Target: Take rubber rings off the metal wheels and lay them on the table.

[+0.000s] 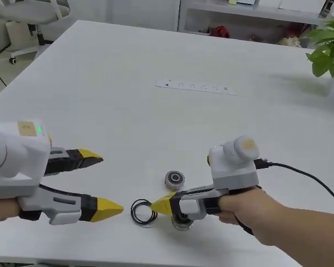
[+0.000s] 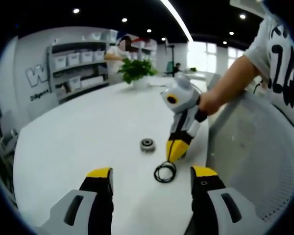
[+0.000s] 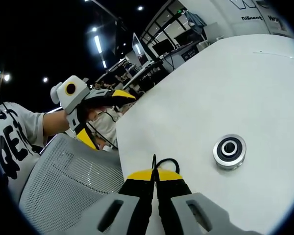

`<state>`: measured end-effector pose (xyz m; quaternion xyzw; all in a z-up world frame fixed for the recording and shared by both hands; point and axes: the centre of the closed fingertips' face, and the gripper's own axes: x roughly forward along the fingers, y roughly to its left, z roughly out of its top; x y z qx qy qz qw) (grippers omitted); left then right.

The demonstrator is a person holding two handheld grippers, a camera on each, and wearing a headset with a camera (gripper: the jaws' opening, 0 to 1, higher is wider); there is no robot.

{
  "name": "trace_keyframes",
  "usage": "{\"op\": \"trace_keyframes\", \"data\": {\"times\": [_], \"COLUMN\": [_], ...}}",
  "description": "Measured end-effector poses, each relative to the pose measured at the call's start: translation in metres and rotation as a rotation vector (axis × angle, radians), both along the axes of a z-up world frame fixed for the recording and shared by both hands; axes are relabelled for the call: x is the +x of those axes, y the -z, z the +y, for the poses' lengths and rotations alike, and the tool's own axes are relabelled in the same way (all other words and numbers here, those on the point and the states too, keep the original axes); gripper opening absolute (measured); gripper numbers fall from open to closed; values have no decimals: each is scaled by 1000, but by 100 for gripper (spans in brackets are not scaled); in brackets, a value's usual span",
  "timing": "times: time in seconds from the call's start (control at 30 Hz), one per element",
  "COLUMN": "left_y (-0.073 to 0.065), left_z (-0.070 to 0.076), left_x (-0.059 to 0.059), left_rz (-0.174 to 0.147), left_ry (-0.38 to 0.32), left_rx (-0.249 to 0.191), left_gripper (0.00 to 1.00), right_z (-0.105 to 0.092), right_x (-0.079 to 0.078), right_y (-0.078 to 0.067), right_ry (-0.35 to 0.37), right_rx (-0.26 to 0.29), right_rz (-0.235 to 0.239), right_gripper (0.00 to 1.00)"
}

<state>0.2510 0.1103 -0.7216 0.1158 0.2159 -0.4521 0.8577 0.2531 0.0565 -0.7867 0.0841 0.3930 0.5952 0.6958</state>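
A black rubber ring (image 1: 141,212) lies looped on the white table (image 1: 156,128) near its front edge. My right gripper (image 1: 157,206) is shut, its yellow tips pinching the ring's right side; the ring (image 3: 165,163) pokes out just past the closed tips (image 3: 155,175). A bare metal wheel (image 1: 175,179) sits flat a little behind the ring, also seen as the wheel (image 3: 229,151) and the wheel (image 2: 147,145). A second small metal piece (image 1: 182,222) shows under the right gripper's body. My left gripper (image 1: 103,183) stands open left of the ring (image 2: 165,172), holding nothing.
A white power strip (image 1: 195,87) lies in the middle of the table. A potted plant (image 1: 328,50) stands at the far right edge. An office chair (image 1: 33,16) is beyond the far left corner. The table's front edge runs just below the grippers.
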Motion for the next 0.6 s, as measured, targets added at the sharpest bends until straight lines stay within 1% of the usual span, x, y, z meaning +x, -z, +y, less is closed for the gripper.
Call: {"op": "trace_keyframes", "data": {"times": [0.3, 0.6], "left_y": [3, 2], "left_z": [2, 2], "left_x": [0, 0], "left_rz": [2, 1], "left_ry": [0, -2], "left_rx": [8, 6], "left_gripper": [65, 65], "right_z": [-2, -1], "right_x": [5, 7], "right_y": [6, 7], "right_ry": [13, 24], "right_rx": [-20, -24], "right_rz": [-13, -8], "right_gripper": [0, 0]}}
